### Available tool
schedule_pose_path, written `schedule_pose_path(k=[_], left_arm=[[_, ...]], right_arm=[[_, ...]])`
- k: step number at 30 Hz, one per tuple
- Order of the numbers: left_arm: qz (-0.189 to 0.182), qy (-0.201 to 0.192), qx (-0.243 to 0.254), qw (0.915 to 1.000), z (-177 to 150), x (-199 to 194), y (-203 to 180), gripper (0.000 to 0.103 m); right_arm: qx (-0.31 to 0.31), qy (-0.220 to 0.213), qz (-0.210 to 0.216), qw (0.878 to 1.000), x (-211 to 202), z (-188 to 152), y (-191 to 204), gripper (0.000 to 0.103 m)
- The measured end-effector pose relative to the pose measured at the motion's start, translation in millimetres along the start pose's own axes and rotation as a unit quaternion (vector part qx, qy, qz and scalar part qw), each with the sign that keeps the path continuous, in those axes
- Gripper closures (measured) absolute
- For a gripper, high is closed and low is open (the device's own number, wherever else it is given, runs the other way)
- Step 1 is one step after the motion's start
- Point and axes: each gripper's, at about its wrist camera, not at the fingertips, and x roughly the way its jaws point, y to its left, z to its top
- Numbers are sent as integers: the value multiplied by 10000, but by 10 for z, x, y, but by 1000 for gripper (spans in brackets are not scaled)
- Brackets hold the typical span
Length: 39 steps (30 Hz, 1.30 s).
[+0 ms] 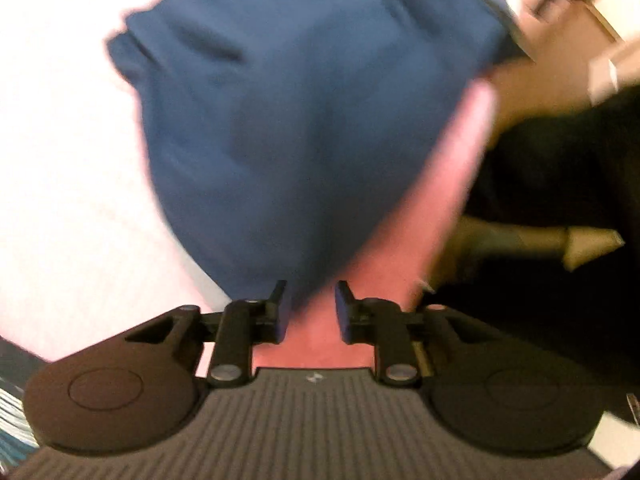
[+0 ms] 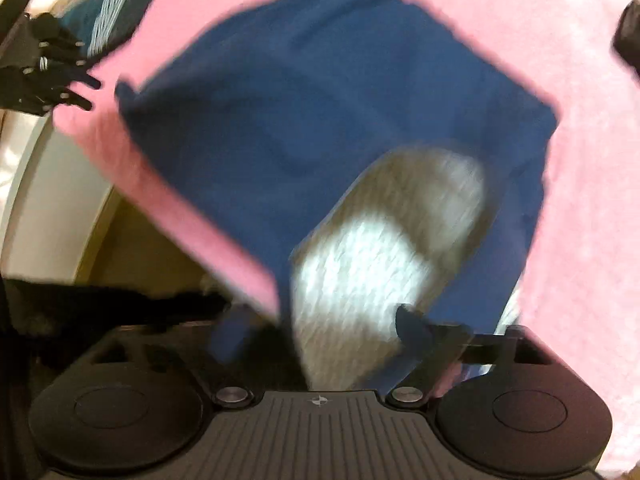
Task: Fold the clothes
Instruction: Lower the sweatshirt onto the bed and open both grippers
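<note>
I have the blue garment (image 1: 312, 120) lying doubled over on the pink bed cover (image 2: 580, 160), so one fold looks done; squaring and further folds remain. My left gripper (image 1: 308, 308) has its jaws slightly apart with nothing in them, and my right gripper (image 2: 332, 332) has its jaws wide, empty. A pale knitted piece (image 2: 384, 256) sits over the garment, in the way; a striped pile (image 2: 108, 16) waits nearby.

We see a dark blue garment (image 1: 304, 120) lying folded and rumpled on the pink cover (image 2: 580, 160), its near end blurred.

left tongs (image 1: 308, 308) slightly parted; right tongs (image 2: 332, 328) seemingly wide apart.
</note>
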Motion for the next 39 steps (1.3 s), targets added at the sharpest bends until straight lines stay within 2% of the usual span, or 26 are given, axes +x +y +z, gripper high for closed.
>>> schedule_pose_path(k=[2,4,6,9,11,12,13,15,19,20,21,22,23,24,26,29,32,35,39], left_arm=[[253,-290,67,9992,294,47,263,72],[482,-570,150,9971,595,121,522,66],[662,-839,227,9940,967,236,772,62],[834,-1157,318,9893,1509,452,1129,60],[851,-1220,462,9878,1819,661,1325,57],[855,-1233,558,9871,1966,771,1417,53],[843,-1216,648,9869,2097,883,1507,49],[743,-1078,782,9883,2287,1106,1677,48],[314,-884,633,9936,2421,1359,2008,48],[185,-841,559,9947,2405,1389,2044,48],[59,-794,483,9957,2397,1423,2080,57],[-41,-753,419,9963,2391,1444,2104,72],[-72,-722,382,9966,2364,1418,2105,82],[-44,-670,355,9971,2335,1373,2097,93],[105,-755,218,9969,2266,1162,2109,93],[256,-1072,-187,9937,2135,679,2174,93],[452,-1294,-422,9897,2015,313,2203,92],[715,-1356,-682,9858,1996,292,2304,92],[1141,-1328,-1078,9786,2018,458,2504,92]], right_arm=[[164,-175,-36,9997,-72,159,-197,19],[463,-546,-44,9974,-162,299,-416,19],[746,-929,-184,9927,-219,426,-712,19],[1028,-1279,-408,9856,-82,666,-1251,19],[1131,-1362,-384,9835,94,819,-1593,20],[1165,-1369,-338,9831,200,894,-1757,20],[1165,-1359,-274,9835,307,965,-1913,20],[1021,-1248,-42,9869,525,1076,-2179,20],[857,-912,618,9902,847,1112,-2552,22],[876,-864,766,9894,906,1102,-2579,48],[924,-809,915,9882,963,1094,-2606,65],[1028,-759,1035,9864,997,1086,-2626,88],[1112,-745,1083,9851,986,1068,-2622,100],[1160,-728,1090,9846,951,1066,-2610,100],[1163,-715,913,9864,779,1077,-2550,101],[1000,-1087,535,9876,214,1165,-2481,101],[947,-1518,183,9837,-252,1395,-2585,101],[617,-1721,-104,9831,-291,1758,-2624,101],[99,-1938,-608,9791,-86,2183,-2557,101]])
